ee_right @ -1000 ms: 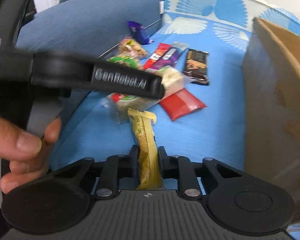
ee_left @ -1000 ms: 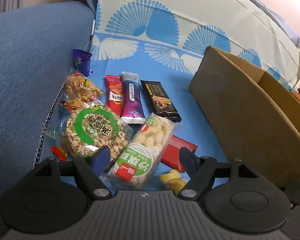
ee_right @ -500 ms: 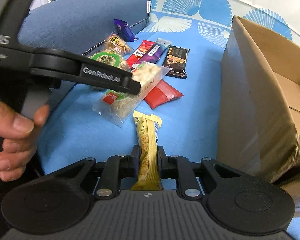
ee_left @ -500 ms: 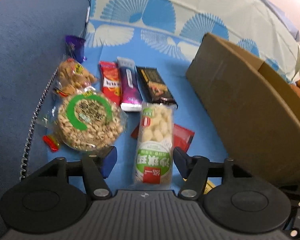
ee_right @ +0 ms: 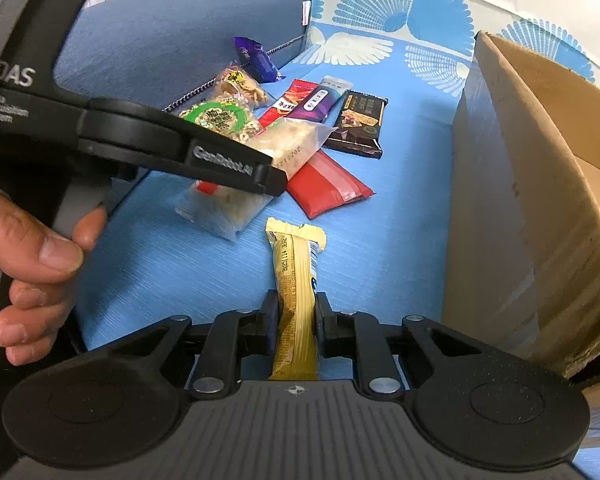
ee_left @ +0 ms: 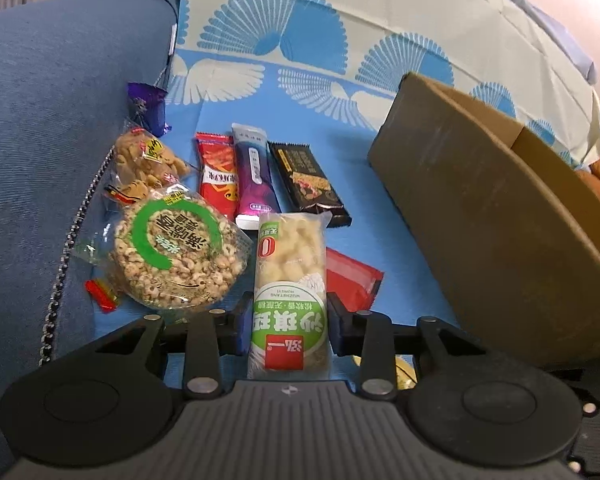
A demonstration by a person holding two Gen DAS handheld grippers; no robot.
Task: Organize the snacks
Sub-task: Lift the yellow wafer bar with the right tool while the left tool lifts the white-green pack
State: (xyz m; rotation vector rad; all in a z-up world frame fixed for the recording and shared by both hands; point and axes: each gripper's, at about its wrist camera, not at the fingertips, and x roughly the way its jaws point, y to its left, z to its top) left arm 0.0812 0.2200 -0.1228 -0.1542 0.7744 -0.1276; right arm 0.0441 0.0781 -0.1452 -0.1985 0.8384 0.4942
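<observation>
1. Left wrist view: left gripper (ee_left: 288,320) has just been closing; the white puff pack (ee_left: 290,276) sits between its jaws, pads at both sides of its near end, so it looks pinched. Pack lies on the blue cloth (ee_left: 384,216), not lifted as far as I can tell.
2. Right wrist view: right gripper (ee_right: 296,316) pinches the yellow bar (ee_right: 296,276) at its near end; bar points fwd over the cloth, beside the box (ee_right: 512,216).
3. Box: cardboard, open top, at the right. Only part of its inside shows, and no snacks there; rest hidden, so can't say if anything's in.
4. Left to sort, all on the cloth: round cereal pack (ee_left: 176,252), peanut bag (ee_left: 148,160), purple candy (ee_left: 146,106), red bar (ee_left: 216,176), purple bar (ee_left: 254,176), black bar (ee_left: 308,180), flat red pack (ee_left: 350,276) partly under the puff pack, small red sweet (ee_left: 100,294).
5. Judgement: early stage. Two items gripped, none seen boxed, approx eight more loose.
6. Next, prob.: yellow bar into the box, then the puff pack.
</observation>
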